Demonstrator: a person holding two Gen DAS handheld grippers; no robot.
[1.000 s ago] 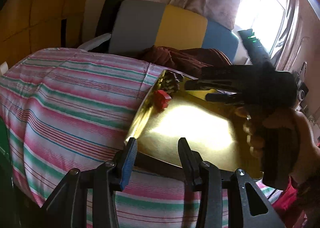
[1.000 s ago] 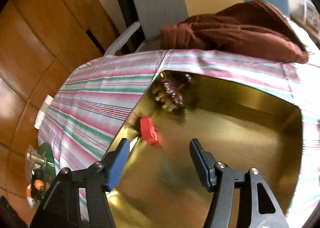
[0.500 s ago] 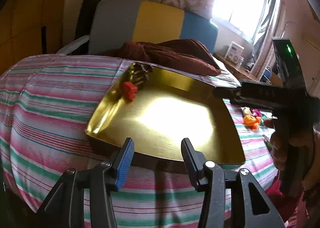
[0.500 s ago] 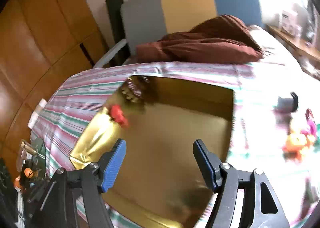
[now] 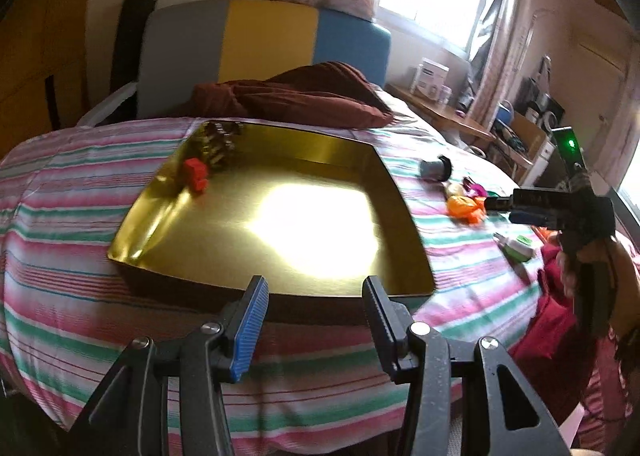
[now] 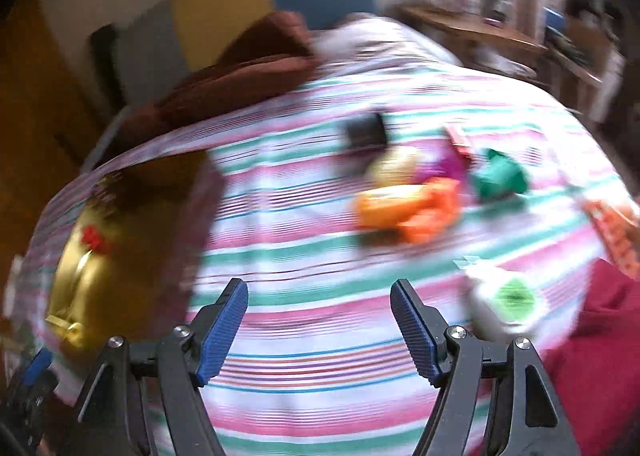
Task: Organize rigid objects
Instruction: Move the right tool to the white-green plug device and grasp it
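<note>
The left tool (image 5: 312,320) is held tilted downward over the near edge of the bed, its blue-padded jaws partly apart with nothing between them, just short of the near rim of a gold tray (image 5: 404,192). The right tool (image 6: 320,332) is pointed down at the striped bedspread (image 6: 280,216) to the right of the tray; its jaws are opening and are seen wide apart with only cloth beneath them. In the left wrist view the right tool is gripped by a hand (image 5: 592,272) at the bed's right edge. In the tray's far left corner a red block (image 5: 195,173) lies beside a dark cluster of small pieces (image 5: 218,140) that cannot be identified. On the bedspread to the right of the tray, a dark grey cylinder (image 5: 435,169), an orange toy (image 6: 408,208), a magenta piece (image 6: 452,164), a green object (image 6: 500,176) and a white-and-green item (image 6: 508,304) are scattered close together; the right wrist view is blurred. A brown blanket (image 5: 300,96) is heaped at the far edge, behind the tray.
</note>
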